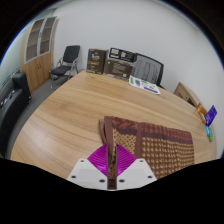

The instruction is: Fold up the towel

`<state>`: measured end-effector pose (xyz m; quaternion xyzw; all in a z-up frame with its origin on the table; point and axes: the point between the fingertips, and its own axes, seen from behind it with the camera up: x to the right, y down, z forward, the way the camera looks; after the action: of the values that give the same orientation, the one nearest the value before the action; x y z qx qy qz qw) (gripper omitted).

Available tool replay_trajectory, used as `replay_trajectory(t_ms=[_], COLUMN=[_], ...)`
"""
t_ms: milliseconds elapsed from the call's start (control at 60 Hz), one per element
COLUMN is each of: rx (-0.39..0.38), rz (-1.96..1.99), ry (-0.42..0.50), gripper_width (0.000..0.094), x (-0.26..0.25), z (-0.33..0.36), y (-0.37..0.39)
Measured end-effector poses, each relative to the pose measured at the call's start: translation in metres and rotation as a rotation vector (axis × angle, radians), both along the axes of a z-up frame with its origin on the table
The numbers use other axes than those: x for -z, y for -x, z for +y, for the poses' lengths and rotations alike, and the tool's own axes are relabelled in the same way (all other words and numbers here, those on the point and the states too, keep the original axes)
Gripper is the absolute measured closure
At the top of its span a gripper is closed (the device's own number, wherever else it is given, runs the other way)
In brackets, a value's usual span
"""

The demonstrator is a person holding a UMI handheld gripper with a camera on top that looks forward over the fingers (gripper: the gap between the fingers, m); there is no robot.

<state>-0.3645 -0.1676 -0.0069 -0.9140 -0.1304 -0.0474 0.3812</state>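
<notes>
Brown patterned towel (pixel 150 150) on wooden table (pixel 90 110), its edge clamped in tongs (pixel 110 168).

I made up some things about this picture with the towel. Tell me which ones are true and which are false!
1. The towel lies on a wooden table. True.
2. The towel is plain white. False: it is brown with a light pattern.
3. The gripper pinches the towel's near edge between its fingers, and the cloth bunches up there. True.
4. The towel already lies in a neat small stack. False: most of it is spread flat beyond and beside the fingers.
5. A black chair stands at the far side of the table. True.
6. A person sits in that chair. False: it is empty.
</notes>
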Motion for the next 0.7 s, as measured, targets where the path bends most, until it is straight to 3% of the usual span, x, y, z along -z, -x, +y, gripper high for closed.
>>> replay_trajectory(t_ms=[217, 433, 550, 700], rx=[-0.053, -0.101, -0.068, 0.019], rz=[0.11, 0.422, 0.459, 0.36], ry=[0.03, -0.026, -0.051, -0.035], gripper_width=[0.088, 0.088, 0.088, 0.0879], x=[-0.027, -0.126, -0.141, -0.1], z=[-0.004, -0.006, 0.006, 0.023], y=[0.027, 0.071, 0.031, -0.062])
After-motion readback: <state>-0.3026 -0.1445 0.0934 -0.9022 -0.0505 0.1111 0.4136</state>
